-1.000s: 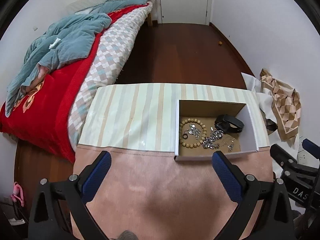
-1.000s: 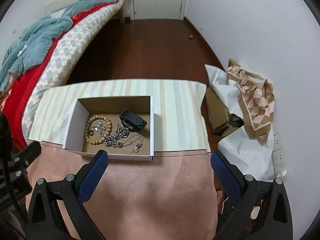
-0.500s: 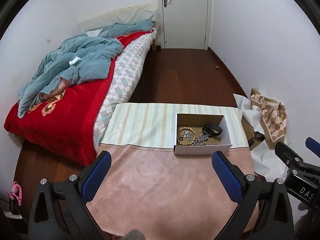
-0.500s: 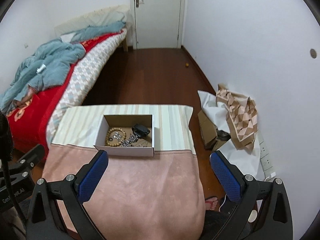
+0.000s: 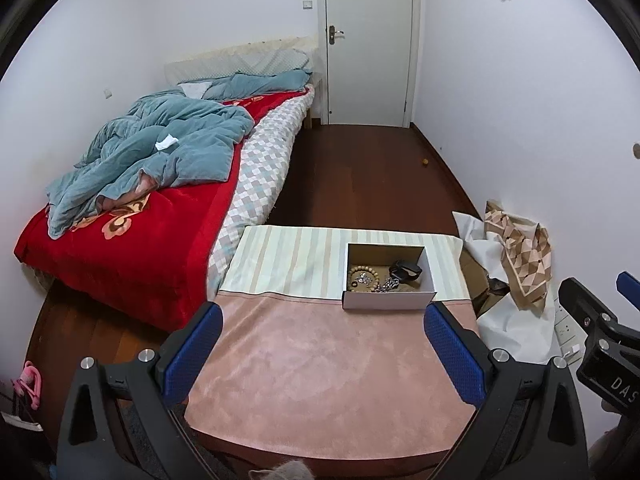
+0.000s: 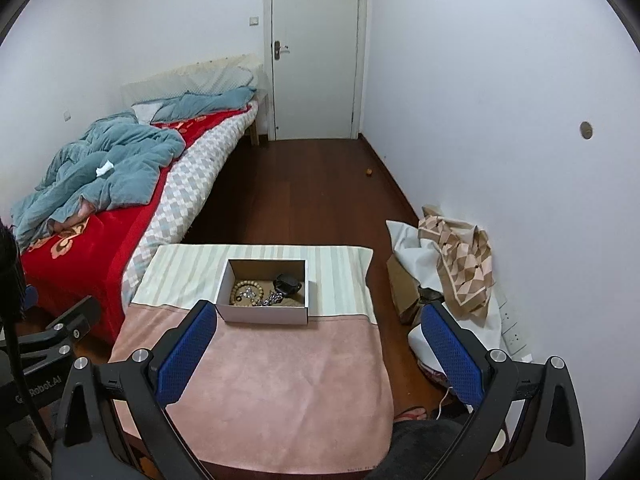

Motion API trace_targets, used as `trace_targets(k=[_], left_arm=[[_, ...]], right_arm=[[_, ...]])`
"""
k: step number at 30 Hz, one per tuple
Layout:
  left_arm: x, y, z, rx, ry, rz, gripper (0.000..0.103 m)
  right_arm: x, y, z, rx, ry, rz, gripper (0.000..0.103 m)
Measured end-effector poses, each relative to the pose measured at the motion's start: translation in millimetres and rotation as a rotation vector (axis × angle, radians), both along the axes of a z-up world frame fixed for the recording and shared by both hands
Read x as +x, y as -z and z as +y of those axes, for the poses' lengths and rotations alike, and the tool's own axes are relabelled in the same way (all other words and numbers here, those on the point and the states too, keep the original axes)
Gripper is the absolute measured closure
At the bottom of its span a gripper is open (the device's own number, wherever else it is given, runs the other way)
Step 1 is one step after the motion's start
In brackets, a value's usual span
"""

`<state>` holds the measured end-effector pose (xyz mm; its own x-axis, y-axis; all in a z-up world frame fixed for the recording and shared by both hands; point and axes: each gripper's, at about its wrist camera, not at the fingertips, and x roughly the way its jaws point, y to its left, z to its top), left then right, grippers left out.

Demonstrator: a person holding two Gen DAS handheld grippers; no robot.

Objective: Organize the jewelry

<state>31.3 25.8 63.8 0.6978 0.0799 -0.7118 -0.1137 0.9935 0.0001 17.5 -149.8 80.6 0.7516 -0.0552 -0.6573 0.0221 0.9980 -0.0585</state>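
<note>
On the table, the box sat at the far right; its tangled jewelry was too small to resolve. Left gripper and right gripper were held above the near edge, fingers spread wide, gripping nothing.

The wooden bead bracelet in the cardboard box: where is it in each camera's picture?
Left wrist: round wooden bead bracelet, right of centre, at the left end of the open cardboard box.
Right wrist: bracelet, left of centre, same end of the box.
Shared landmark: white door.
</note>
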Motion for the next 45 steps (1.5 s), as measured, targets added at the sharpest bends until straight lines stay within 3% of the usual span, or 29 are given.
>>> trace_targets(k=[13,30,45], left_arm=[[-13,-14,-7,0.002,0.018,-0.026,0.0],[48,6,-7,0.011,-0.011,0.041,0.0],[74,32,-6,0.009,-0.016,0.135,0.0]], right_arm=[[-22,-13,-4,0.004,0.006,-0.006,0.0],[48,11,2,-0.033,0.027,0.059,0.0],[87,42,4,-0.042,0.034,0.15,0.0]])
